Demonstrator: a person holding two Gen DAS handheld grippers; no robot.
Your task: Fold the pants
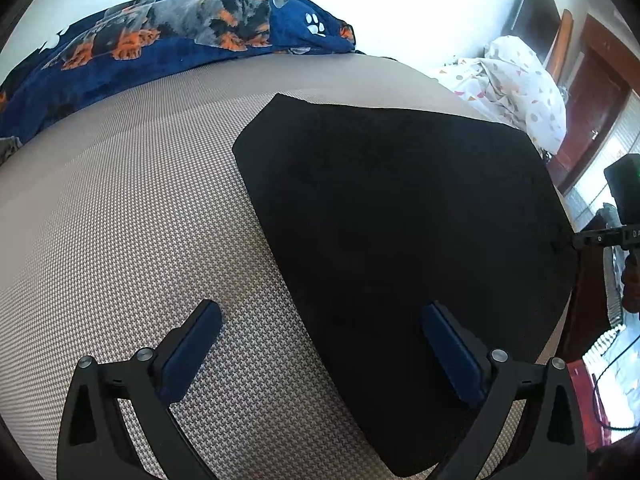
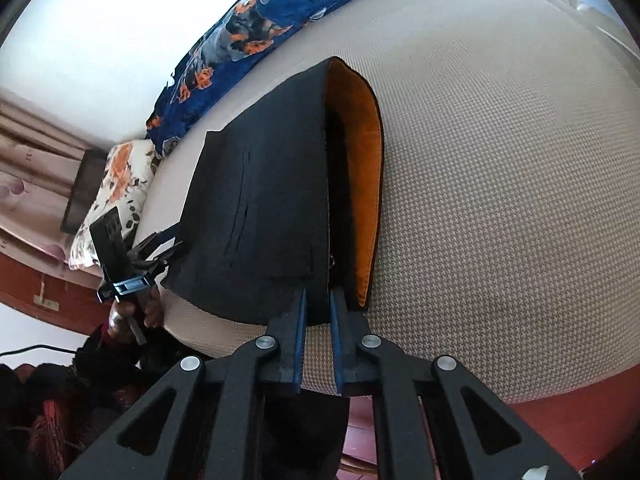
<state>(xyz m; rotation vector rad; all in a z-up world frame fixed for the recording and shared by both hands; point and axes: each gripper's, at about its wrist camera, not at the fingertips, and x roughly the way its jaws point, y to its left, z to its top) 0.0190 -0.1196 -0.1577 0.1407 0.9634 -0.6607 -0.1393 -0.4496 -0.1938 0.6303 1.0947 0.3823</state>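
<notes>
Left wrist view: the black pants (image 1: 400,248) lie folded flat on the beige woven mattress (image 1: 120,220). The left gripper (image 1: 320,340) has its fingers wide apart, nothing between the pads; the right-hand finger hangs over the pants' near edge, the other over bare mattress.

Right wrist view: the right gripper (image 2: 318,304) is clamped on the pants' near edge, beside the orange lining (image 2: 360,160).

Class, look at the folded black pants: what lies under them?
The black pants rest on the beige woven mattress. Their orange lining shows at one open edge; whatever lies directly beneath is covered.
</notes>
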